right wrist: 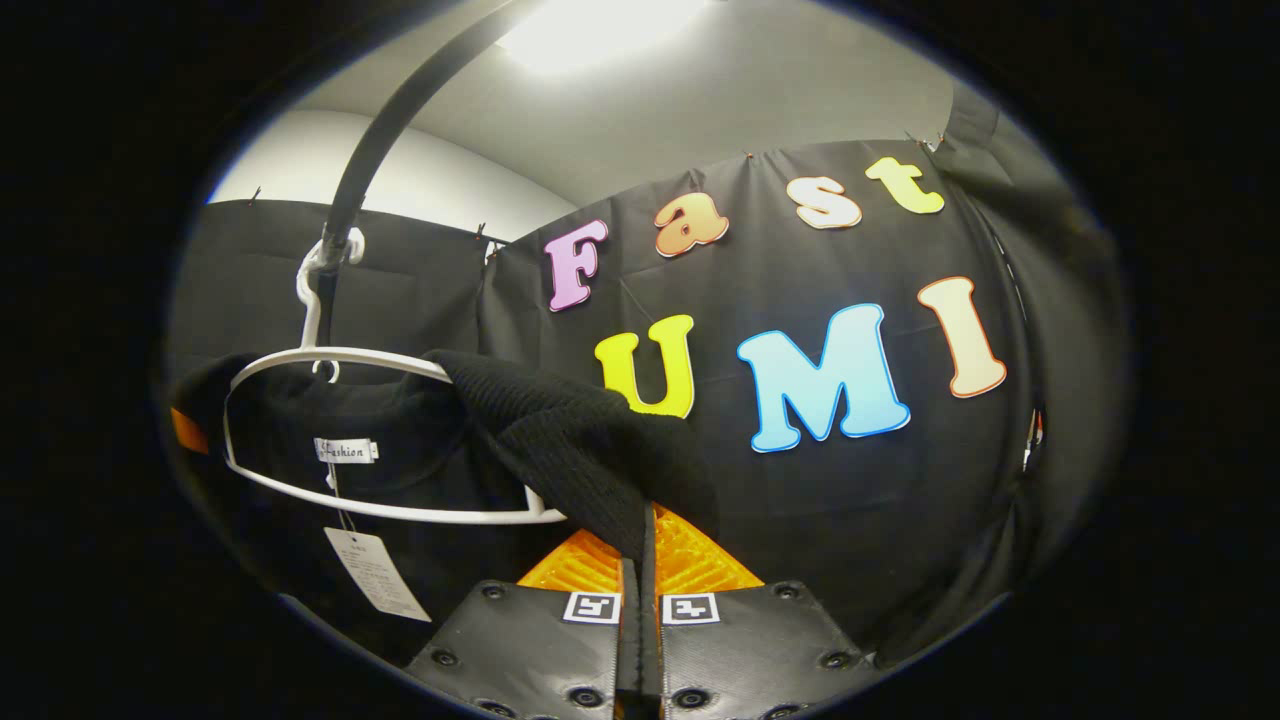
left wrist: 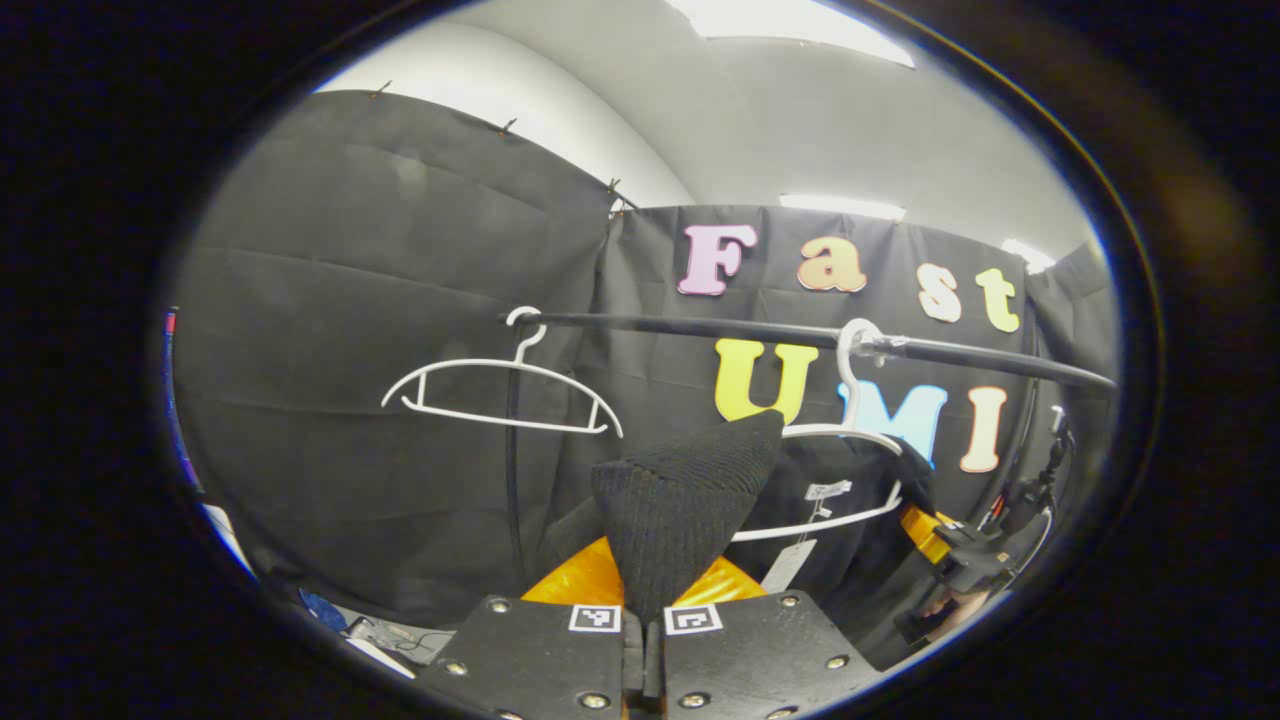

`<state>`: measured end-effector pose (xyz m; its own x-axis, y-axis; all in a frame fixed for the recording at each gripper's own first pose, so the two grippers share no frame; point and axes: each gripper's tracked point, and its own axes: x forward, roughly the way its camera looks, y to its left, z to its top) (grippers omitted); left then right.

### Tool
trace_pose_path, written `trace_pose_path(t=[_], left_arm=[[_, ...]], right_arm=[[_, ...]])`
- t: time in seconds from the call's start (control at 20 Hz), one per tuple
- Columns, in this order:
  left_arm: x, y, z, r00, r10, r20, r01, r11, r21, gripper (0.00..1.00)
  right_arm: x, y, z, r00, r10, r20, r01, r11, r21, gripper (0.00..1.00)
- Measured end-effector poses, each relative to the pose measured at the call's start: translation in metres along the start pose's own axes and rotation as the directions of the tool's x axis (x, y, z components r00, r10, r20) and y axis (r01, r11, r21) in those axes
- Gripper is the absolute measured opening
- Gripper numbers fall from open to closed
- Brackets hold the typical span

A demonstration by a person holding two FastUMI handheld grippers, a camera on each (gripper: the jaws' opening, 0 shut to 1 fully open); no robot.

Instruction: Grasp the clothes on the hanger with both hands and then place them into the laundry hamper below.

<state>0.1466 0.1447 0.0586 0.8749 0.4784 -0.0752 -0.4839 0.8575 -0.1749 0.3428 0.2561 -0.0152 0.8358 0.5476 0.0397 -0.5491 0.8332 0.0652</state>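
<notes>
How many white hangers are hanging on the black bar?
2. One bare white plastic hanger hangs near the left end of the black metal rail. The other white hanger, further right, carries the black knitted top.

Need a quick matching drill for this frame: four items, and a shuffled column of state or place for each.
1. empty hanger
2. black garment
3. left hand-held gripper
4. paper tag

A. shut on a fold of knit fabric
B. dangles below the collar label
C. hangs bare on the rail
D. draped on a white hanger, pinched at both shoulders

Pairs: 1-C, 2-D, 3-A, 4-B
</notes>
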Motion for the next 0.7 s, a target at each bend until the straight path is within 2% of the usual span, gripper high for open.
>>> trace_pose_path(t=[0.15,0.4,0.5,0.7], left_arm=[[-0.007,0.016,0.019,1.000,-0.003,0.014,0.004,0.999,-0.033,0.02],[0.008,0.043,0.042,0.999,0.018,0.042,-0.018,1.000,0.009,0.02],[0.014,0.048,0.043,0.999,0.010,0.044,-0.012,0.999,0.041,0.00],[0.015,0.052,0.057,0.998,0.003,0.057,-0.011,0.989,0.150,0.02]], right_arm=[[-0.003,-0.003,0.014,0.999,-0.020,0.030,0.021,0.999,-0.033,0.00],[0.010,-0.020,0.044,0.991,-0.058,0.123,0.068,0.994,-0.081,0.01],[0.018,-0.023,0.046,0.988,-0.063,0.143,0.080,0.990,-0.117,0.01],[0.023,-0.021,0.045,0.986,-0.055,0.155,0.082,0.981,-0.176,0.02]])
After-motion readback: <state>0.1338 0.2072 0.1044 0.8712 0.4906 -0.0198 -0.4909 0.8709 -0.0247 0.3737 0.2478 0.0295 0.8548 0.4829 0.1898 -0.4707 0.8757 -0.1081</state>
